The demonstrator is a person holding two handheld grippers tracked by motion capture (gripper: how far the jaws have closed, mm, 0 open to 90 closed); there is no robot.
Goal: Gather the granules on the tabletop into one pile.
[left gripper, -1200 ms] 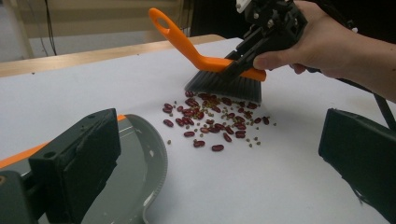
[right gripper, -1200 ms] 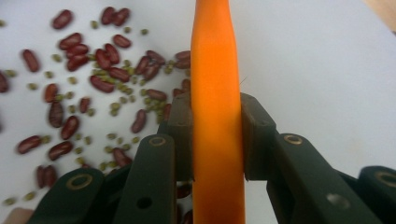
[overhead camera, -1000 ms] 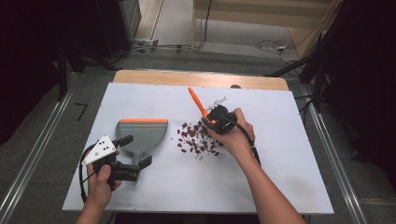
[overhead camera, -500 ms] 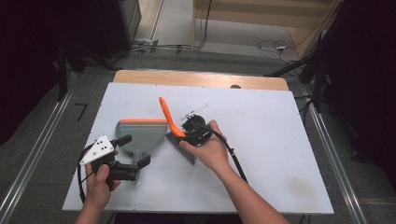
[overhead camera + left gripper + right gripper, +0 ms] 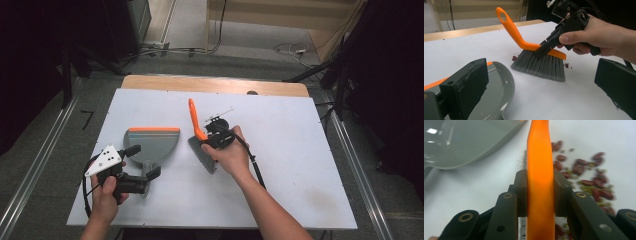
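Note:
A grey dustpan (image 5: 152,142) with an orange lip lies at the table's left; its curved wall (image 5: 507,86) shows in the left gripper view. My left gripper (image 5: 143,161) stands open at the pan's handle end, its jaws wide apart (image 5: 541,77). My right gripper (image 5: 207,137) is shut on the orange handle (image 5: 540,157) of a hand brush (image 5: 196,120). The grey bristles (image 5: 541,66) rest on the table just right of the pan. Several red beans (image 5: 586,175) lie scattered beside the brush, a few (image 5: 514,58) at the bristles' edge.
The white tabletop (image 5: 300,150) has bare room to the right and front. A wooden strip (image 5: 215,85) runs along the far edge. A black cable (image 5: 255,167) trails from my right gripper along the forearm. Dark equipment and floor rails surround the table.
My right gripper has carried the brush left from the bean pile's right side to just beside the dustpan, covering the beans in the high view. The left gripper and pan have stayed put.

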